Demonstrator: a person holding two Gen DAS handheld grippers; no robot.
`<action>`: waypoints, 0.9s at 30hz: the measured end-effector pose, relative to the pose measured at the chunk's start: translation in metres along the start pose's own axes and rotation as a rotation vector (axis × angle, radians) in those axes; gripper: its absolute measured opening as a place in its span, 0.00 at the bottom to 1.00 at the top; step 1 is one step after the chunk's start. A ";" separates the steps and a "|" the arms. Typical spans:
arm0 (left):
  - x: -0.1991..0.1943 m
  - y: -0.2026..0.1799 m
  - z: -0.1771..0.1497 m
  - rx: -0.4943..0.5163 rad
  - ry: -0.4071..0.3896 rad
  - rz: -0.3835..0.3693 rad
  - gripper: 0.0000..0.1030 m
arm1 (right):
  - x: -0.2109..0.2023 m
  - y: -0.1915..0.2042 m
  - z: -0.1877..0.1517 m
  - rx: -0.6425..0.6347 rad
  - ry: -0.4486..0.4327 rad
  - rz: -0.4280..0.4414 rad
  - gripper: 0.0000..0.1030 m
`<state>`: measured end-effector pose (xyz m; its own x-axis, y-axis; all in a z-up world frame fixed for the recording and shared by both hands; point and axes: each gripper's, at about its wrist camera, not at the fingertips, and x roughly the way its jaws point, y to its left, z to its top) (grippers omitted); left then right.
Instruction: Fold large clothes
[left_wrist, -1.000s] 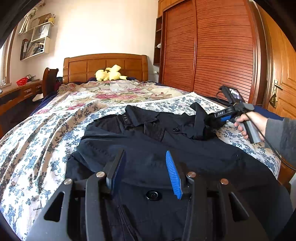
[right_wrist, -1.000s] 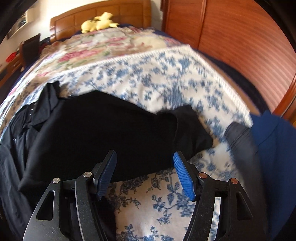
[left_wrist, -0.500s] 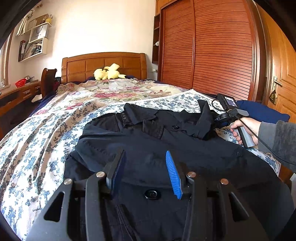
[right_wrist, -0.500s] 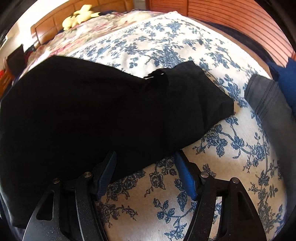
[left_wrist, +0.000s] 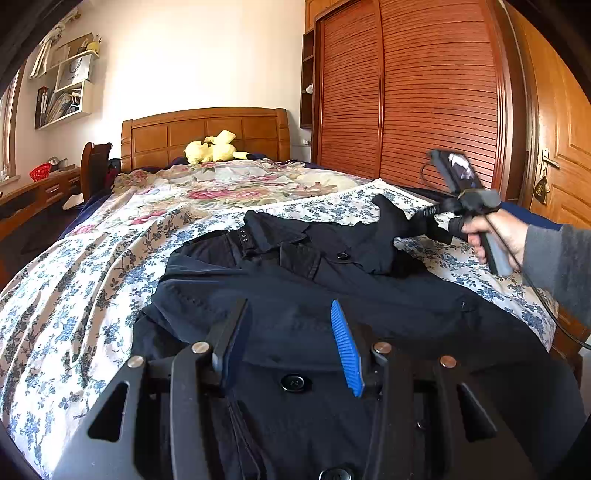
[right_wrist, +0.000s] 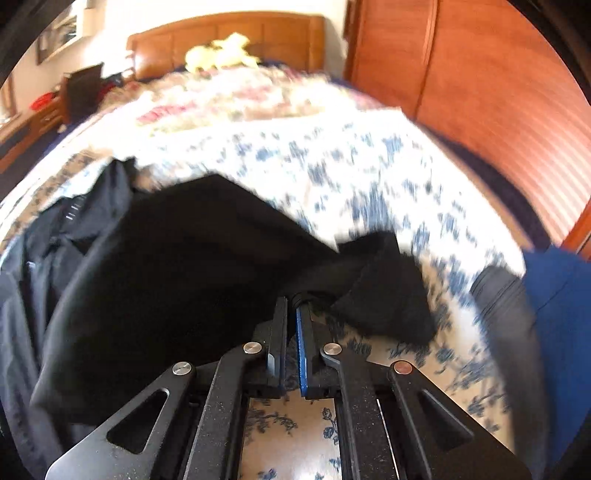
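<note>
The right gripper has just snapped its jaws together, and they are clamped on a fold of the black coat's sleeve, right at the fingertips. Motion blur smears that whole view, so the exact edge of cloth caught between the pads is hard to make out. From the left wrist view, the right gripper shows only side-on, its tips buried in dark fabric, with a hand and grey cuff around its handle.

The black coat lies spread on the floral bedspread, directly ahead of and beneath the left gripper. That gripper's jaws stand apart, nothing pressed between them, hovering over the coat's body. A button shows just behind the pads; another is cut off at the bottom edge. The coat's near hem is hidden under the gripper frame.

Beyond both grippers, a yellow plush toy rests against the wooden headboard, reduced to a pale smudge in the right view.
</note>
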<state>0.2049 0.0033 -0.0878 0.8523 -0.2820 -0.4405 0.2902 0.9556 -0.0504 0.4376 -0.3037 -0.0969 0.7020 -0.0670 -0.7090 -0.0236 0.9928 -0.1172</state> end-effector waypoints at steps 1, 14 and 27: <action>-0.002 -0.001 0.001 0.000 -0.003 0.001 0.42 | -0.016 0.003 0.004 -0.011 -0.043 0.002 0.01; -0.021 0.002 -0.005 0.003 0.002 0.037 0.42 | -0.134 0.063 0.028 -0.128 -0.270 0.187 0.01; -0.039 0.029 -0.012 -0.029 -0.002 0.091 0.42 | -0.178 0.159 -0.017 -0.297 -0.229 0.455 0.01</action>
<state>0.1754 0.0434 -0.0827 0.8754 -0.1945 -0.4427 0.1990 0.9793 -0.0366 0.2963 -0.1352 -0.0014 0.7095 0.4155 -0.5692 -0.5336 0.8443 -0.0489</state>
